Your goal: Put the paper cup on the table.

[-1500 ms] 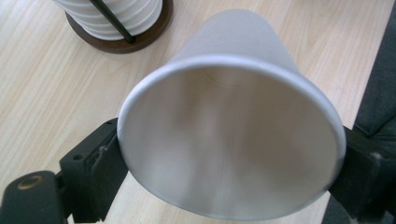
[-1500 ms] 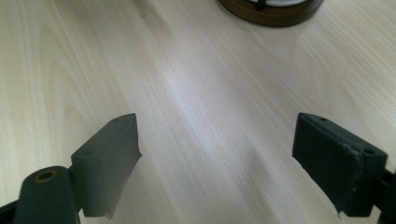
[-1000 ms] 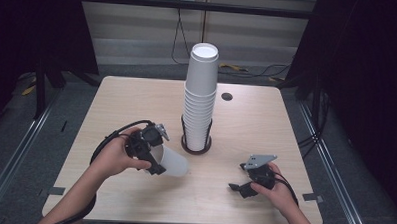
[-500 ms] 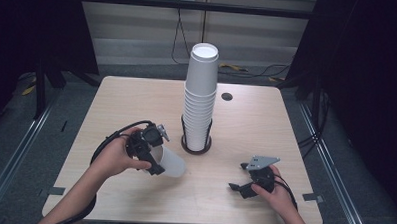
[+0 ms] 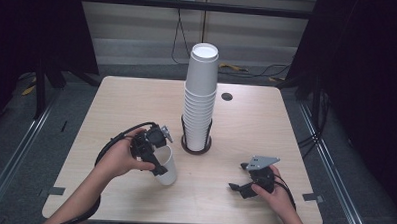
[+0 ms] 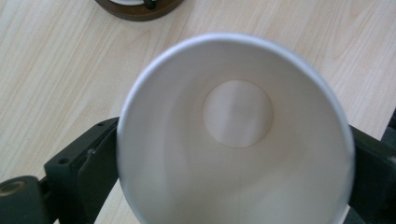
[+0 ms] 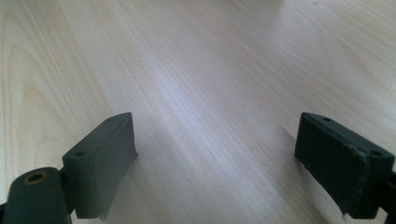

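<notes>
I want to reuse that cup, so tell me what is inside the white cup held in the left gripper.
Nothing shows inside the white cup: the left gripper view looks into its open mouth onto bare white walls and a clean round bottom. The left gripper clamps it from outside. The wall strip beneath the near rim is hidden.

Left gripper (image 5: 157, 158) gripping white paper cup (image 5: 167, 167) on table (image 5: 111, 104), beside cup stack (image 5: 200, 94) in holder (image 5: 196, 145). Right gripper (image 5: 241, 181) resting, well apart.

A tall stack of white paper cups (image 5: 201, 97) stands in a dark round holder (image 5: 195, 144) mid-table; a small black hole (image 5: 227, 96) lies near the light wooden table's (image 5: 266, 129) far edge.
</notes>
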Motion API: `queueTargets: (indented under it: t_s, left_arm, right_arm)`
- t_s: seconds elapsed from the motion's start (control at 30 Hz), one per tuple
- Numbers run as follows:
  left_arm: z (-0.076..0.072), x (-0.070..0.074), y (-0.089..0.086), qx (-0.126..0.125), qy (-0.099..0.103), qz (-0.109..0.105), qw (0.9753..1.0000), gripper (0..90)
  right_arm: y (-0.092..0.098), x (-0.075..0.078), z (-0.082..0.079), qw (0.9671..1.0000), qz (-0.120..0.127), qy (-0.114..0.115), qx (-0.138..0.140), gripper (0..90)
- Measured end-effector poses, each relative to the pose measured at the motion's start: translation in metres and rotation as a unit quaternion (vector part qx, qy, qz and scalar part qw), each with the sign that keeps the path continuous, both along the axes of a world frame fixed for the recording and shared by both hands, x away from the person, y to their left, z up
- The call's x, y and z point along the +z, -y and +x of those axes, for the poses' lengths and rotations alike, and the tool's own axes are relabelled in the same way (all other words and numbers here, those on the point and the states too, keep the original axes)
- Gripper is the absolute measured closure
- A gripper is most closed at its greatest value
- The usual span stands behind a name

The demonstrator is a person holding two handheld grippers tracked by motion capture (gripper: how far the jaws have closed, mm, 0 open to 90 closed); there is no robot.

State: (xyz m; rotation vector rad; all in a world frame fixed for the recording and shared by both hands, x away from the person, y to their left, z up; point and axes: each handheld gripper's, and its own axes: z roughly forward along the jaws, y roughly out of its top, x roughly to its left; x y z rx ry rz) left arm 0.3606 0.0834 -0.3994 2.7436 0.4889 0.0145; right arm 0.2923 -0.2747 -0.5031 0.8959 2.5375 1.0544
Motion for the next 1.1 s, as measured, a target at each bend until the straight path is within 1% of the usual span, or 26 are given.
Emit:
queueTargets:
  t_s: [0.07, 0.1, 0.13, 0.2, 0.23, 0.3, 0.37, 0.4, 0.43, 0.47, 0.5, 0.53, 0.57, 0.63, 0.7, 0.73, 0.77, 0.83, 0.87, 0.9, 0.93, 0.97, 1.0, 1.03, 1.07, 1.1]
  left_arm:
    - [-0.002, -0.007, -0.001, 0.004, 0.009, -0.013, 0.9999, 4.3]
    - [-0.002, -0.007, -0.001, 0.004, 0.009, -0.013, 0.9999, 4.1]
    - [-0.004, -0.010, -0.002, 0.000, 0.011, -0.021, 0.9997, 4.3]
    - [-0.004, -0.013, -0.003, -0.001, 0.017, -0.029, 0.9994, 4.3]
    - [-0.005, -0.015, -0.004, 0.004, 0.017, -0.038, 0.9991, 4.5]
    - [-0.005, -0.016, -0.005, 0.003, 0.019, -0.042, 0.9989, 5.0]
    - [-0.008, -0.021, -0.006, 0.002, 0.015, -0.057, 0.9983, 6.5]
    - [-0.008, -0.021, -0.006, 0.002, 0.015, -0.057, 0.9983, 7.5]
    - [-0.010, -0.025, -0.006, -0.003, 0.007, -0.064, 0.9979, 8.7]
    - [-0.010, -0.025, -0.006, -0.003, 0.007, -0.064, 0.9979, 10.6]
    - [-0.013, -0.029, -0.007, -0.008, 0.007, -0.067, 0.9977, 14.9]
    - [-0.013, -0.029, -0.007, -0.008, 0.007, -0.067, 0.9977, 14.6]
    - [-0.016, -0.032, -0.008, -0.014, 0.011, -0.064, 0.9978, 15.0]
    - [-0.018, -0.035, -0.009, -0.009, 0.015, -0.071, 0.9973, 15.7]
    - [-0.020, -0.037, -0.012, -0.012, 0.019, -0.079, 0.9966, 16.1]
    - [-0.020, -0.037, -0.012, -0.012, 0.019, -0.079, 0.9966, 16.2]
    - [-0.021, -0.039, -0.016, -0.005, 0.020, -0.086, 0.9961, 16.4]
    - [-0.024, -0.041, -0.020, -0.006, 0.028, -0.095, 0.9950, 16.3]
    - [-0.024, -0.041, -0.020, -0.006, 0.028, -0.095, 0.9950, 16.4]
    - [-0.024, -0.042, -0.023, -0.007, 0.032, -0.103, 0.9942, 16.4]
    - [-0.027, -0.043, -0.029, 0.008, 0.036, -0.127, 0.9912, 16.4]
    - [-0.028, -0.044, -0.033, 0.007, 0.039, -0.140, 0.9893, 16.2]
    - [-0.028, -0.044, -0.033, 0.007, 0.039, -0.140, 0.9893, 16.3]
    - [-0.030, -0.047, -0.040, 0.013, 0.043, -0.157, 0.9866, 16.2]
    - [-0.031, -0.048, -0.043, 0.020, 0.042, -0.160, 0.9860, 15.8]
    - [-0.031, -0.048, -0.043, 0.020, 0.042, -0.160, 0.9860, 16.1]
  right_arm:
    - [0.000, 0.000, 0.000, 1.0000, 0.000, 0.000, 0.000, 12.0]
    - [0.000, 0.000, 0.000, 1.0000, 0.000, 0.000, 0.000, 12.0]
    - [0.000, 0.000, 0.000, 1.0000, 0.000, 0.000, 0.000, 12.0]
    - [0.000, 0.000, 0.000, 1.0000, 0.000, 0.000, 0.000, 12.0]
    - [0.000, 0.000, 0.000, 1.0000, 0.000, 0.000, 0.000, 12.0]
    - [0.000, 0.000, 0.000, 1.0000, 0.000, 0.000, 0.000, 12.0]
    - [0.000, 0.000, 0.000, 1.0000, 0.000, 0.000, 0.000, 12.0]
    - [0.000, 0.000, 0.000, 1.0000, 0.000, 0.000, 0.000, 12.0]
    - [0.000, 0.000, 0.000, 1.0000, 0.000, 0.000, 0.000, 12.0]
    - [0.000, 0.000, 0.000, 1.0000, 0.000, 0.000, 0.000, 12.0]
    - [0.000, 0.000, 0.000, 1.0000, 0.000, 0.000, 0.001, 12.0]
    - [0.000, 0.000, 0.000, 1.0000, 0.000, 0.000, 0.001, 12.0]
    - [0.000, 0.000, 0.000, 1.0000, 0.000, 0.000, 0.000, 12.0]
    - [0.000, 0.000, 0.000, 1.0000, 0.000, 0.000, 0.000, 12.0]
    - [0.000, 0.000, 0.000, 1.0000, 0.000, 0.000, 0.001, 12.0]
    - [0.000, 0.000, 0.000, 1.0000, 0.000, 0.000, 0.001, 12.0]
    - [0.000, 0.000, 0.000, 1.0000, -0.001, 0.000, 0.001, 12.0]
    - [0.000, 0.000, 0.000, 1.0000, 0.000, 0.000, 0.000, 12.0]
    - [0.000, 0.000, 0.000, 1.0000, 0.000, 0.000, 0.000, 12.0]
    - [0.000, 0.000, 0.000, 1.0000, 0.000, 0.000, 0.000, 12.0]
    - [0.000, 0.000, 0.000, 1.0000, 0.000, 0.000, 0.001, 12.0]
    - [0.000, 0.000, 0.000, 1.0000, 0.000, 0.000, 0.000, 12.0]
    - [0.000, 0.000, 0.000, 1.0000, 0.000, 0.000, 0.000, 12.0]
    - [0.000, 0.000, 0.000, 1.0000, 0.000, 0.000, 0.000, 12.0]
    - [0.000, 0.000, 0.000, 1.0000, 0.000, 0.000, 0.000, 12.0]
    - [0.000, 0.000, 0.000, 1.0000, 0.000, 0.000, 0.000, 12.0]
